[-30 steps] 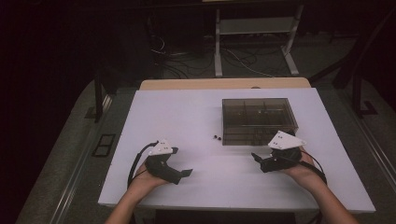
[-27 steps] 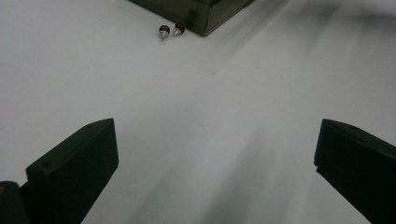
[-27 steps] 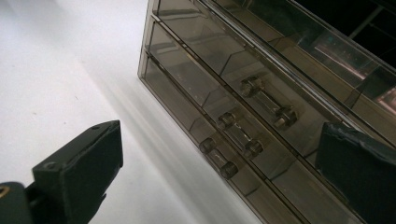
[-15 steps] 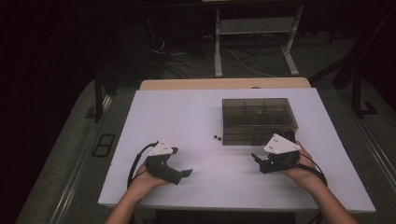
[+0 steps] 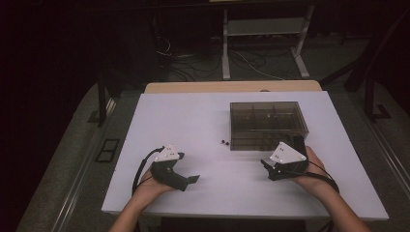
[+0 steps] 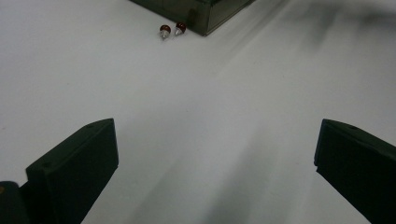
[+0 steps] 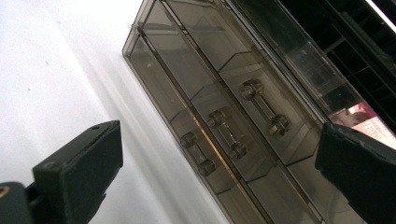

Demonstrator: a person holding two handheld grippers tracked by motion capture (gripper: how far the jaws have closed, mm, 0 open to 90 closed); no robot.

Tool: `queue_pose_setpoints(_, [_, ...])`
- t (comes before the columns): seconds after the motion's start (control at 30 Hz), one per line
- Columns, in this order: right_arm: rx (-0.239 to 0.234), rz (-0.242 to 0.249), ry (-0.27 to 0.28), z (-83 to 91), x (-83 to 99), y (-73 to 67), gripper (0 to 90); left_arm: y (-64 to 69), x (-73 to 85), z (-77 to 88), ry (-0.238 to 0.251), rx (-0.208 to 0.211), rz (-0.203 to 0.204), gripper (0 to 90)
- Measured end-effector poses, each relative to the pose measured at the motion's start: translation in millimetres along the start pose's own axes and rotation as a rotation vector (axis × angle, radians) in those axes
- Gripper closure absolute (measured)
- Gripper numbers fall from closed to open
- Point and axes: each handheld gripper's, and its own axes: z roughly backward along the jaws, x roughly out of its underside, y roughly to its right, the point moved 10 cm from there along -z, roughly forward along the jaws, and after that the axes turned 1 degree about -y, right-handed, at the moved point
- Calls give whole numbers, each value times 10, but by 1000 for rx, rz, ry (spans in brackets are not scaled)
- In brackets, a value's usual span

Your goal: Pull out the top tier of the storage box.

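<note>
- The left gripper (image 5: 191,180) is held low over the near left part of the white table (image 5: 193,121), with a hand wrapped around its body from below.
- In the left gripper view, the jaws of the left gripper (image 6: 215,158) are spread wide apart, and nothing but bare table surface lies between them.
- The right gripper (image 5: 267,166) is held at the near right of the table, just in front of the smoked transparent drawer box (image 5: 268,124).
- In the right gripper view, the jaws of the right gripper (image 7: 219,158) are likewise spread wide, with nothing clamped. The drawer box (image 7: 224,102) is seen tilted between them, at close range.
- Three drawer fronts are visible on the box, each fitted with a clear bar handle (image 7: 264,107). All three are seen flush with the box.
- Contact between the right gripper and the box cannot be determined from the high view; in the right gripper view, the jaws stand clear of the drawer fronts.
- Two small red-capped bulbs (image 5: 225,142) lie on the table, just beside the near left corner of the box.
- In the left gripper view, the bulbs (image 6: 171,30) are seen side by side, well ahead of the open jaws and apart from them.
- The two grippers are kept well apart from each other, near the front edge of the table.
</note>
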Motion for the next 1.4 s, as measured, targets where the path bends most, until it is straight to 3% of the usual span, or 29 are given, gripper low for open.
queue_pose_setpoints(0.4, [48,74,-19,-14,16,10,4,-1,-2,6,2,1,-3,0])
queue_pose_setpoints(0.43, [63,111,-26,-12,24,30,4,-4,0,5,0,-1,-2,0])
queue_pose_setpoints(0.77, [93,159,-32,-14,33,34,4,-2,8,-3,-3,-4,-3,0])
queue_pose_setpoints(1.4, [185,305,-66,-13,53,77,4,-7,11,6,-6,-6,-5,0])
